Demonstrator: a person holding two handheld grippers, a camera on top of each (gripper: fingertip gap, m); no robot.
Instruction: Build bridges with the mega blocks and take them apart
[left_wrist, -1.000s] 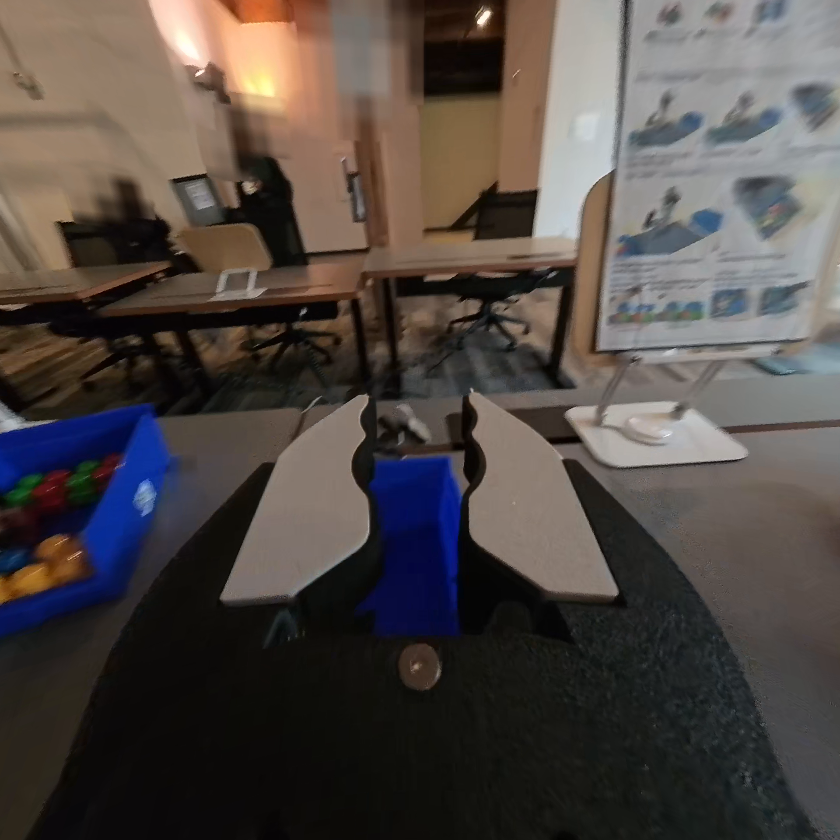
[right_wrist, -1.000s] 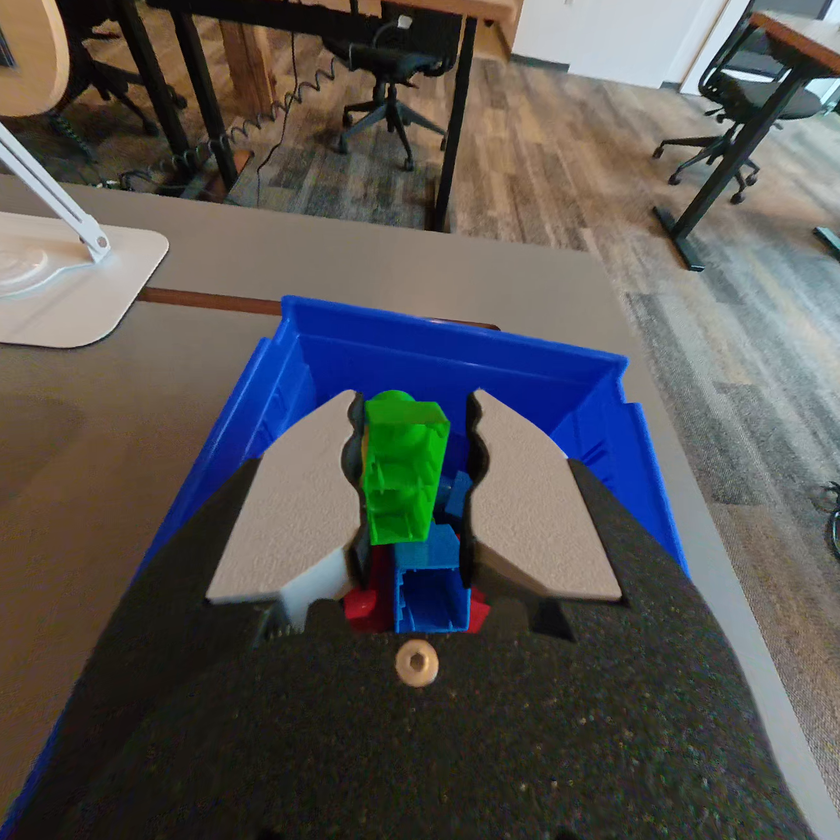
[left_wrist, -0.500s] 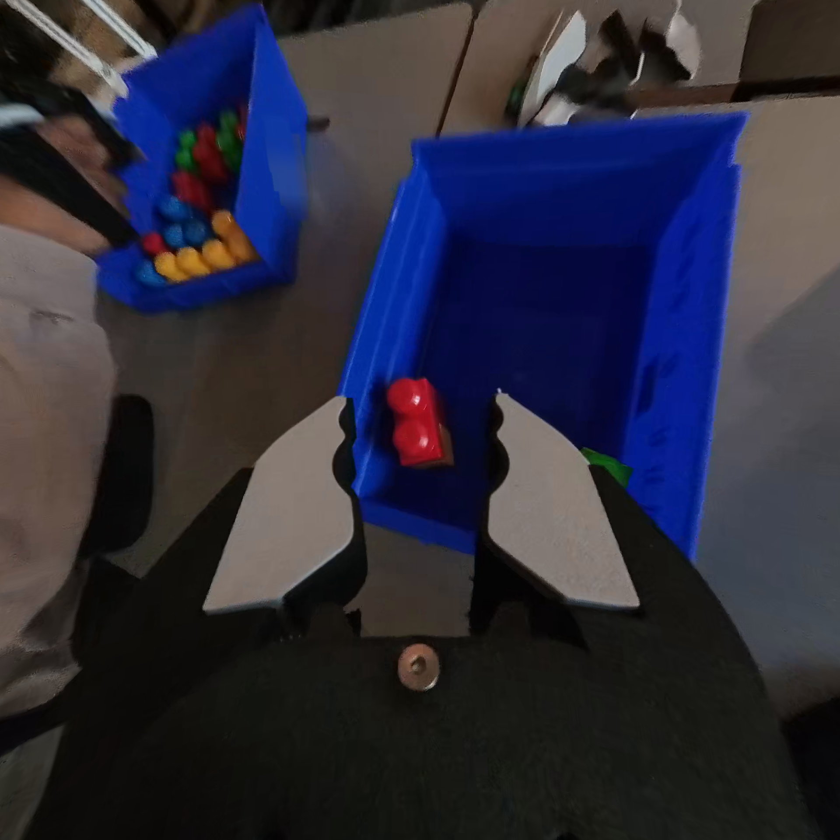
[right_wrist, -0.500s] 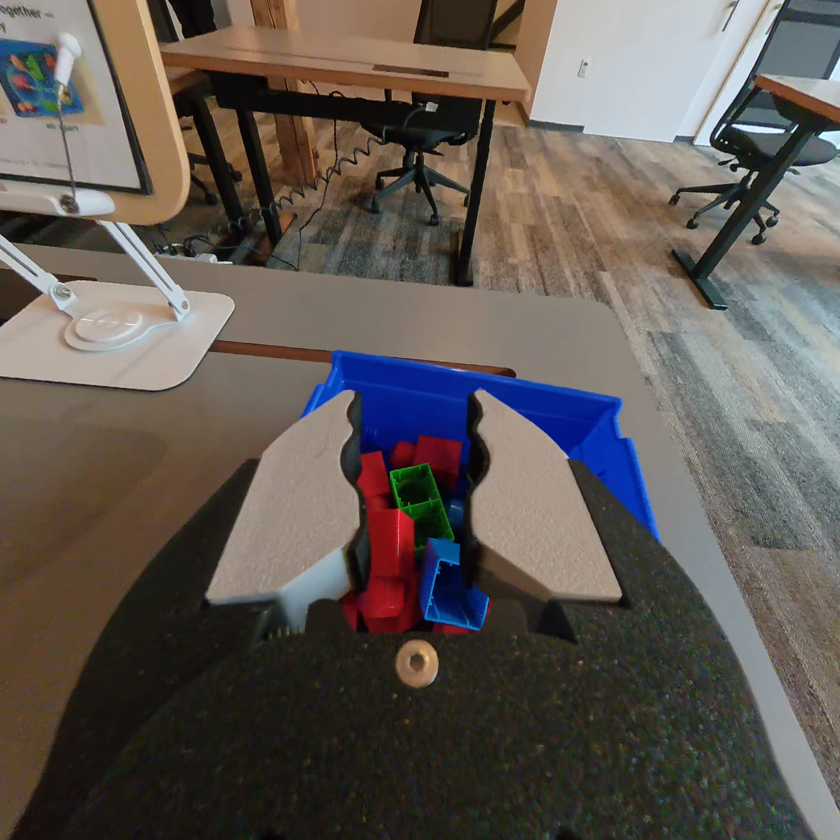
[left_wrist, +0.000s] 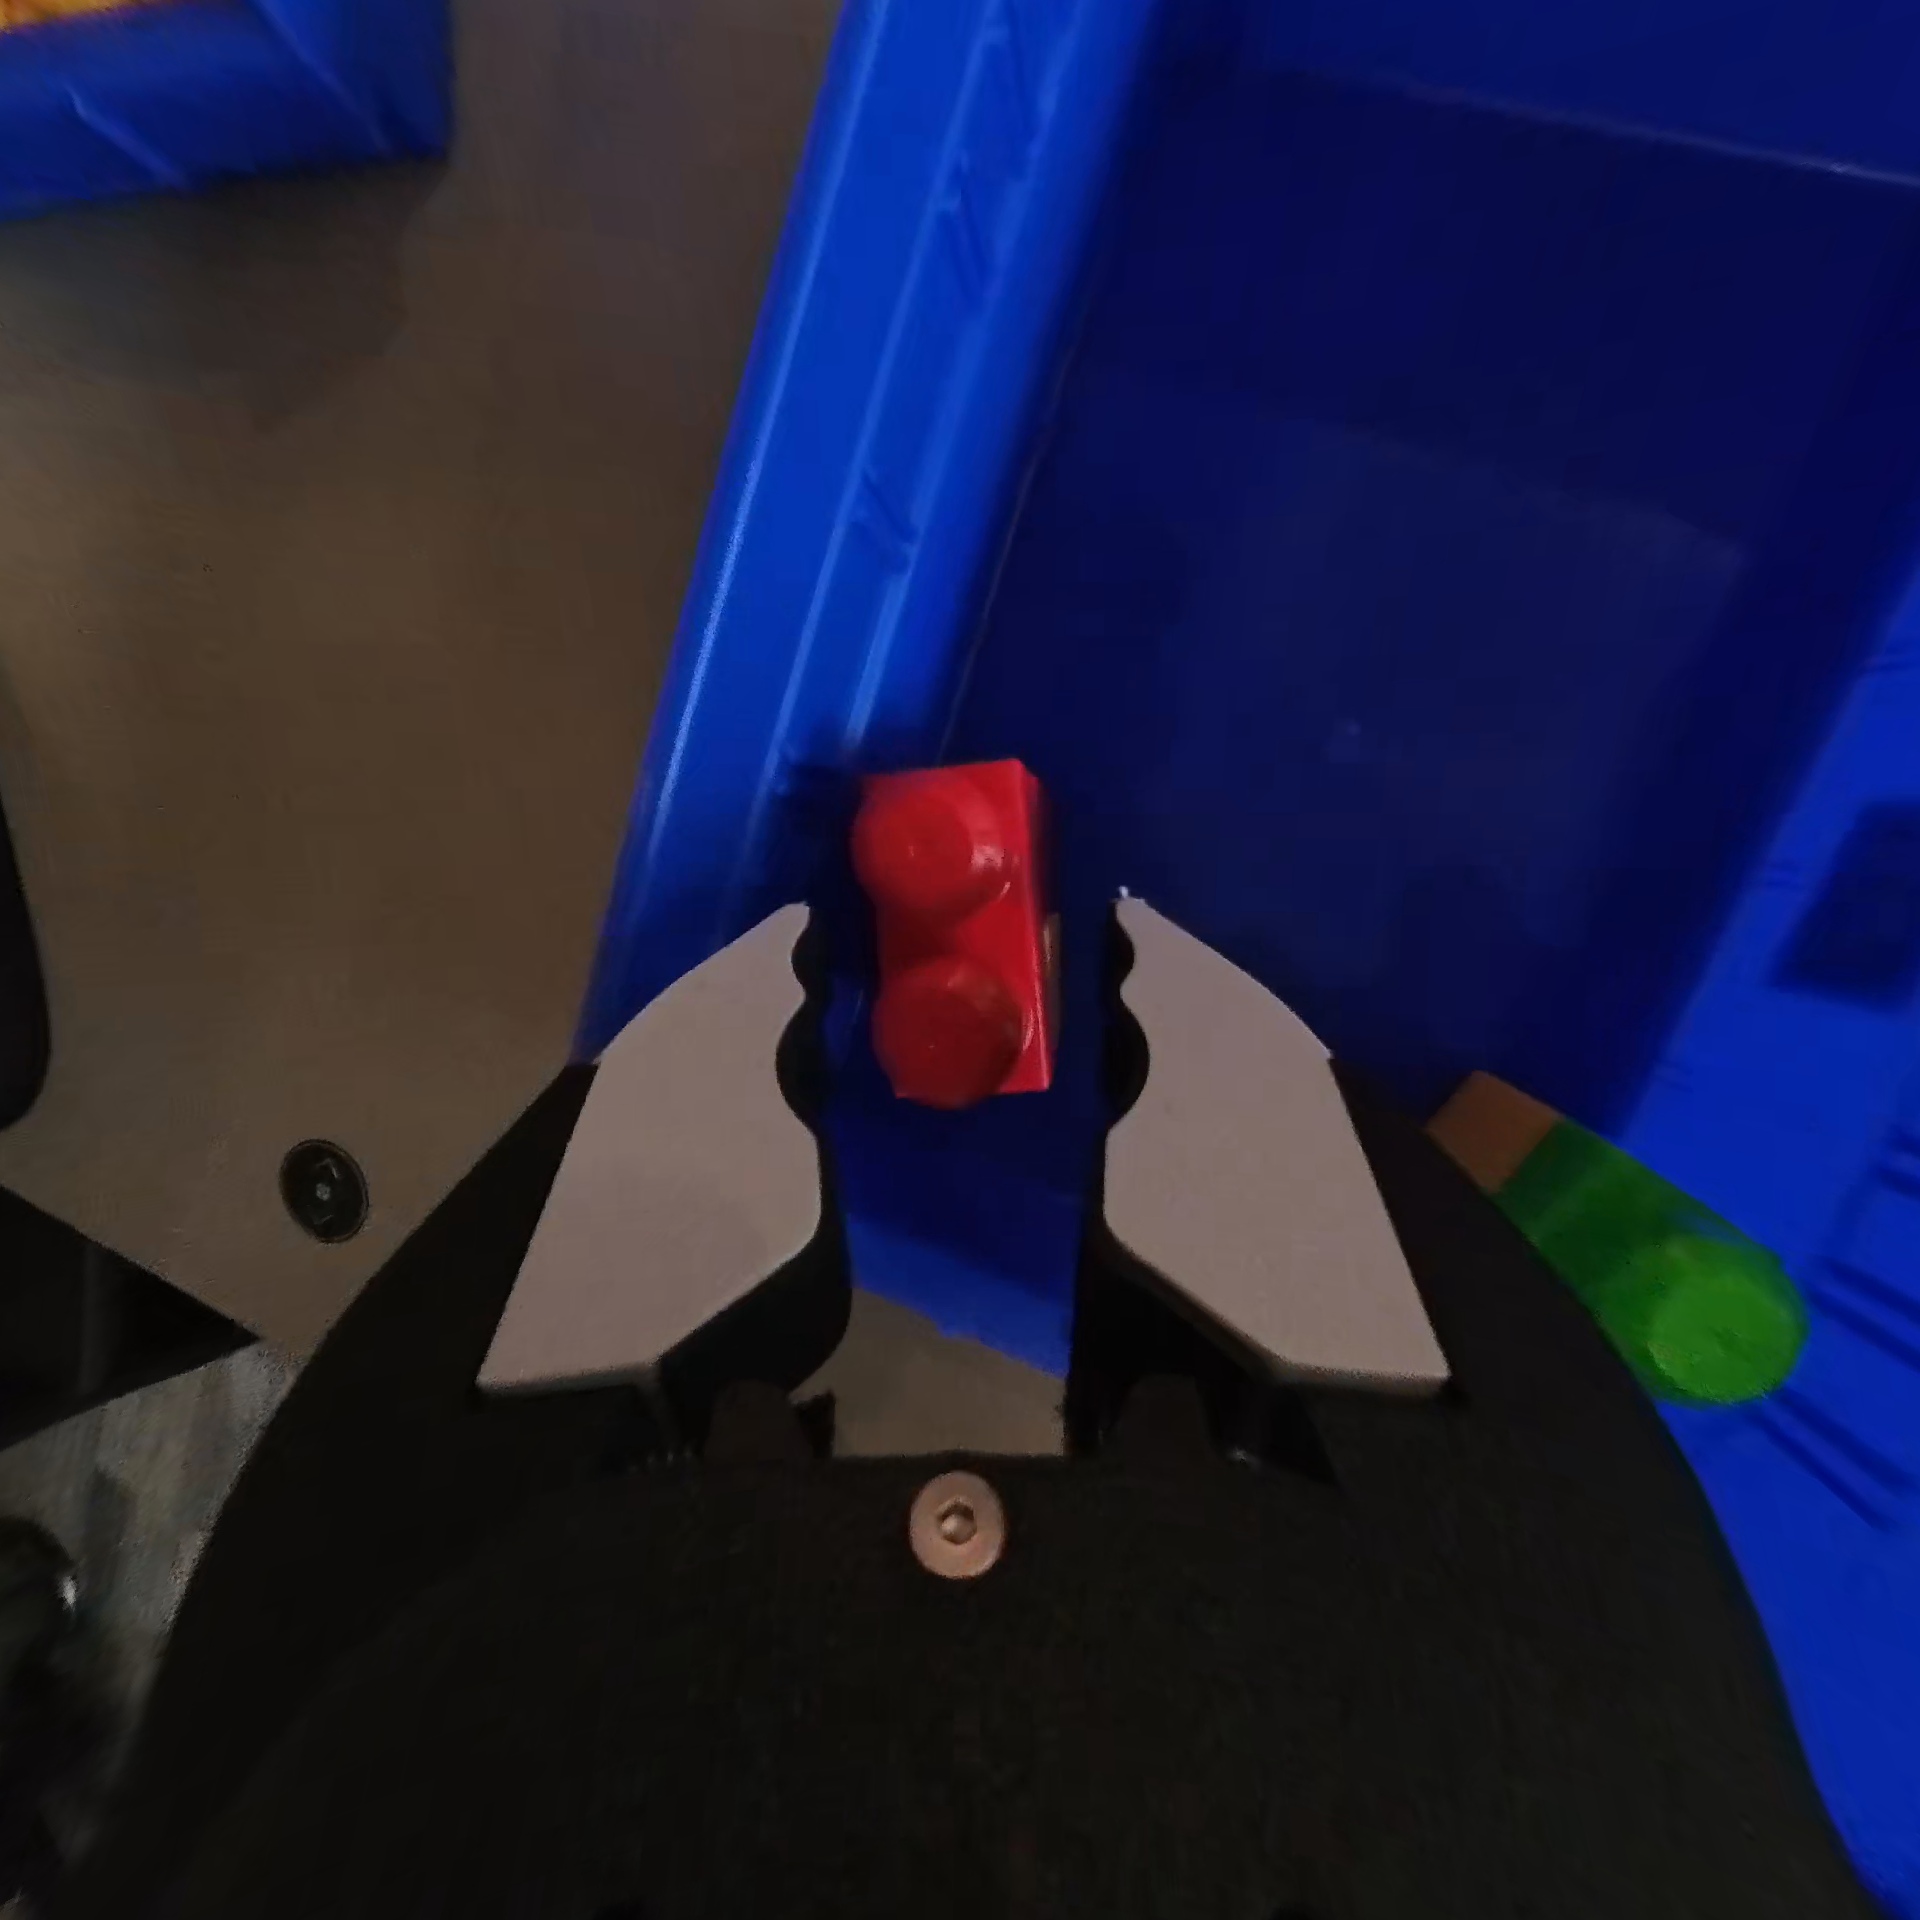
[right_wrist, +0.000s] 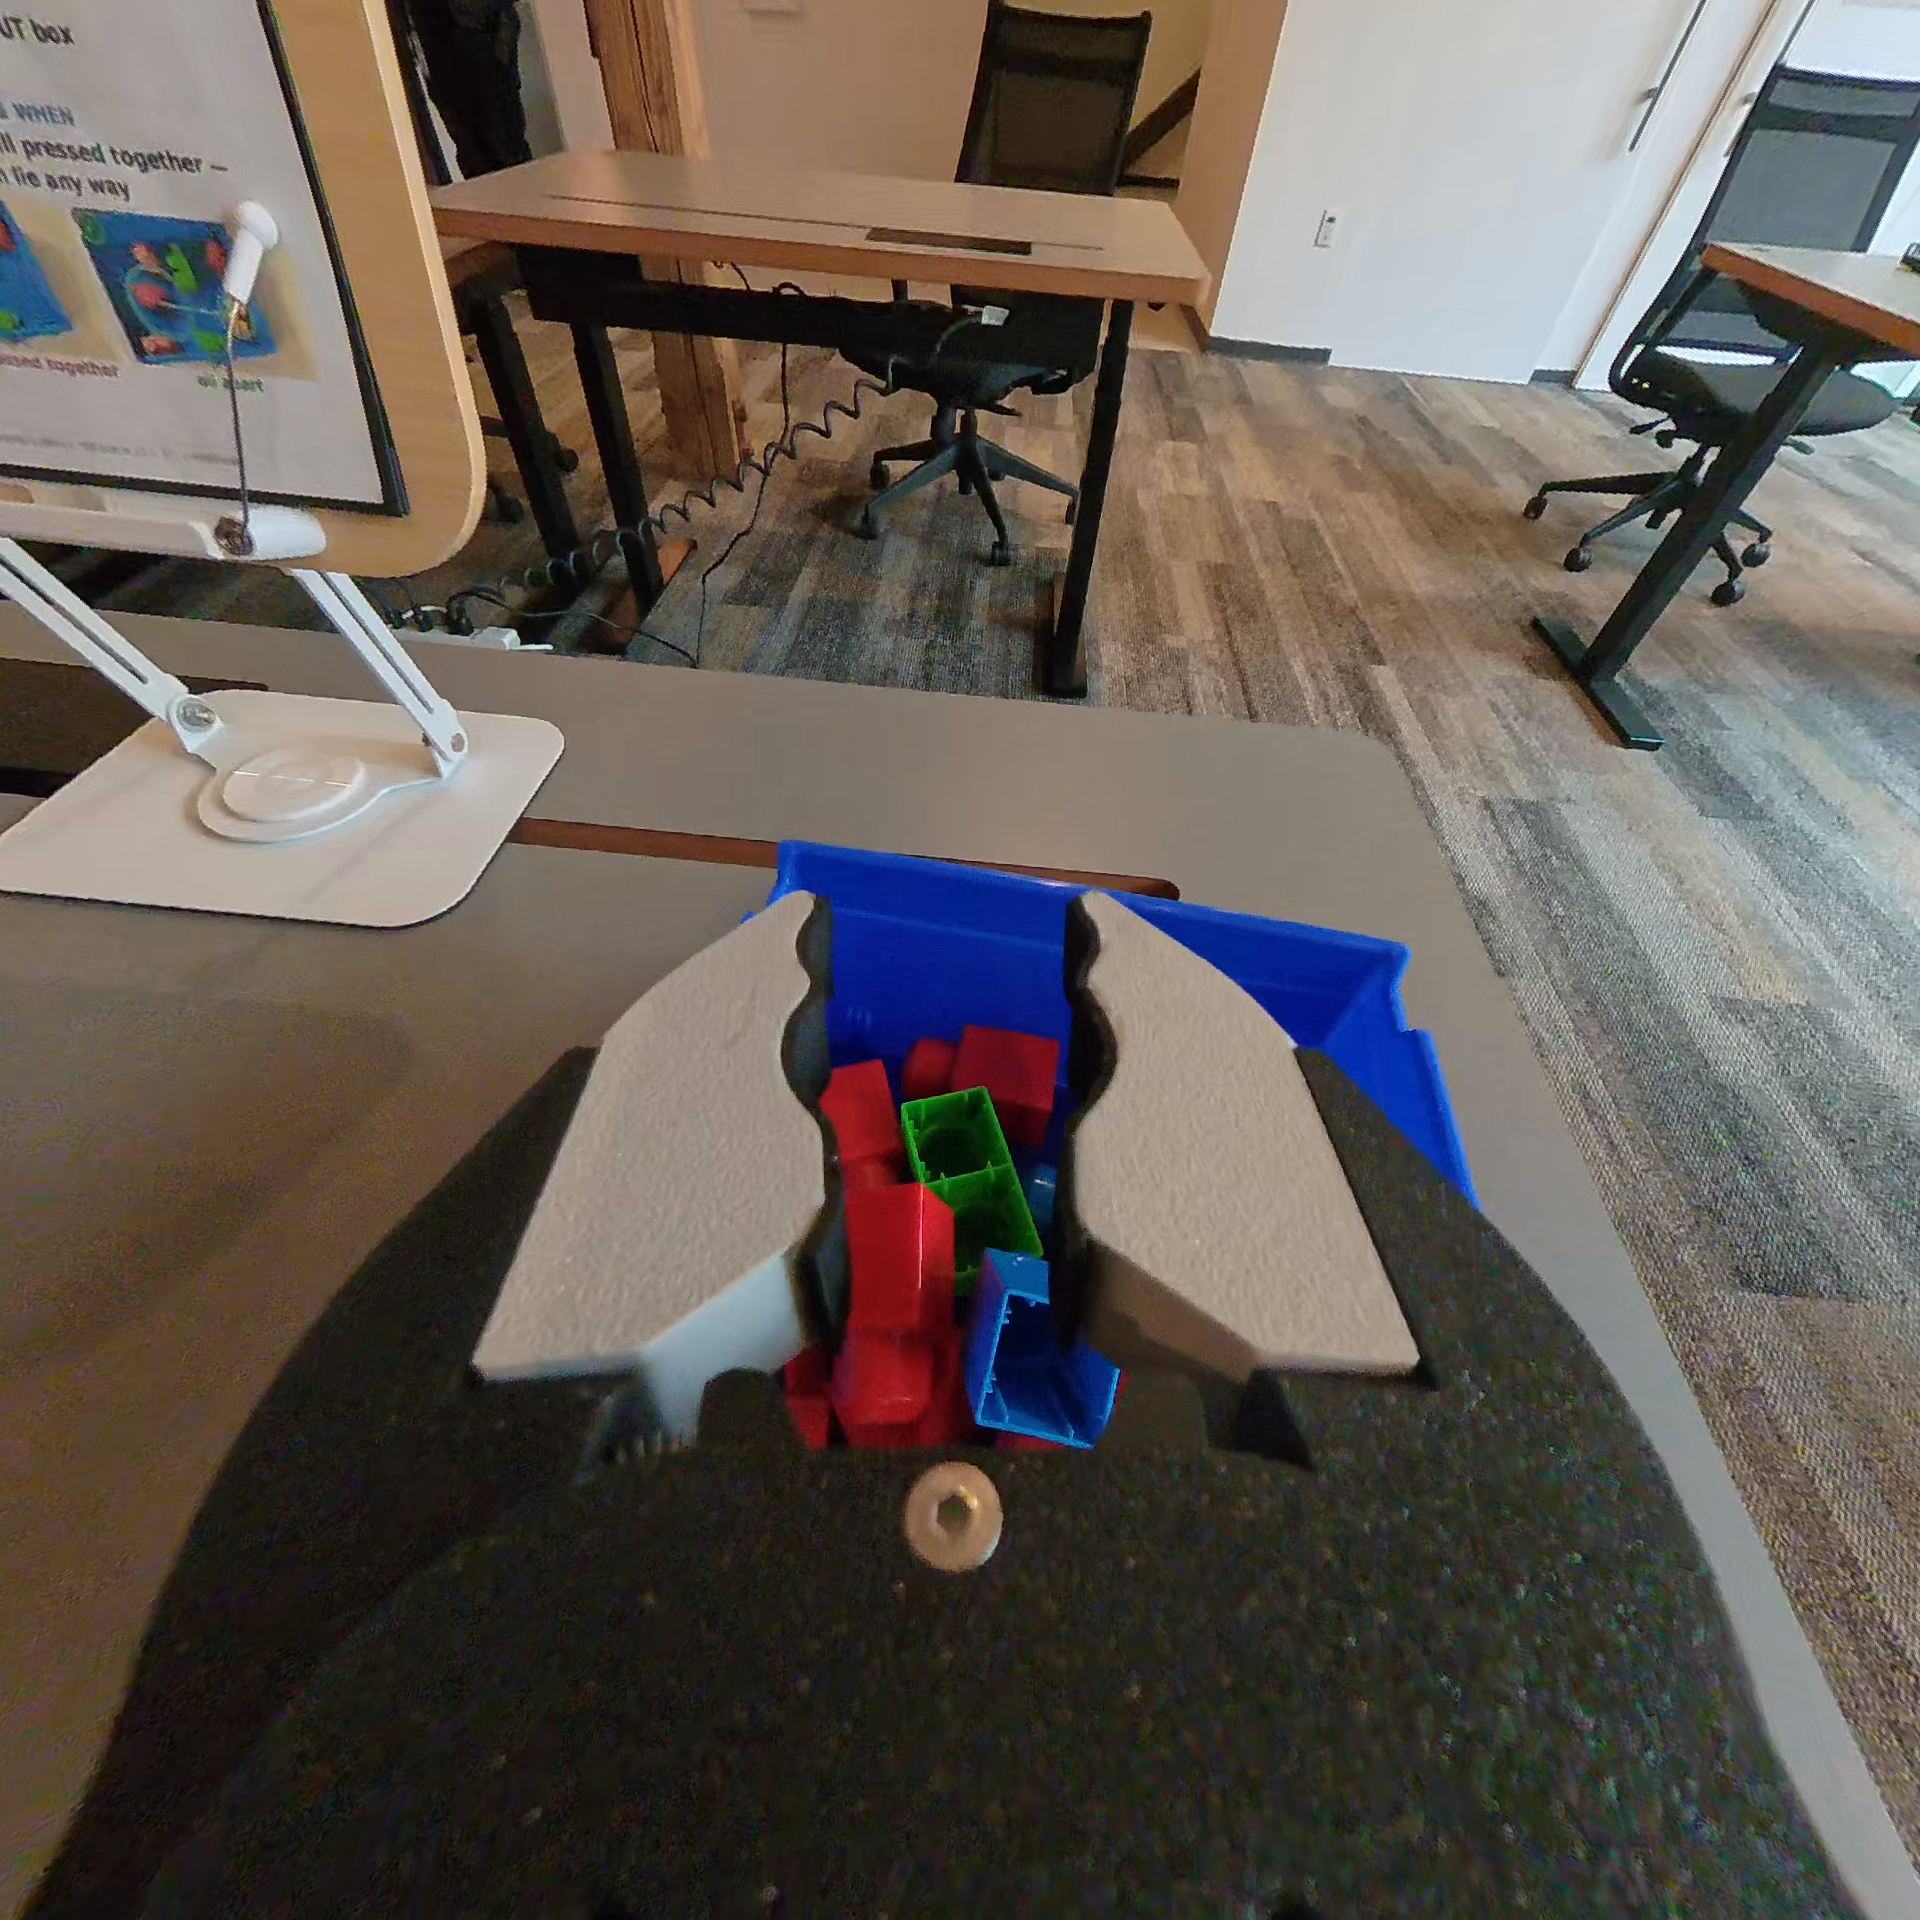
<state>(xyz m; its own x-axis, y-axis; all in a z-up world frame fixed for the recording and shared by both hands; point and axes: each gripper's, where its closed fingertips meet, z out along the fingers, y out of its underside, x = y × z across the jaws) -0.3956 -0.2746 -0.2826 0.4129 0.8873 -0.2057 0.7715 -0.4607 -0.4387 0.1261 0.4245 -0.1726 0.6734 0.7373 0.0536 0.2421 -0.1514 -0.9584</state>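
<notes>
In the left wrist view my left gripper (left_wrist: 964, 914) is open and points down into a blue bin (left_wrist: 883, 520). A red two-stud block (left_wrist: 951, 935) lies on the bin floor by the left wall, between my fingertips, with a gap on each side. A green block (left_wrist: 1662, 1288) lies at the right, partly hidden by the gripper body. In the right wrist view my right gripper (right_wrist: 945, 904) is open and empty above another blue bin (right_wrist: 1247, 935). That bin holds a green block (right_wrist: 961, 1164), red blocks (right_wrist: 894, 1247) and a blue block (right_wrist: 1029, 1351).
A second blue bin (left_wrist: 208, 83) shows at the top left of the left wrist view. A white stand base (right_wrist: 281, 821) with a poster board (right_wrist: 187, 260) stands on the grey table at the left. The table's right edge (right_wrist: 1558, 1143) is close to the bin. The left gripper's tips are roughly 90 cm from the right gripper's.
My left gripper tipped down from facing the room into the bin and closed in on the red block. The green block between my right fingers now lies in the bin; that gripper rose.
</notes>
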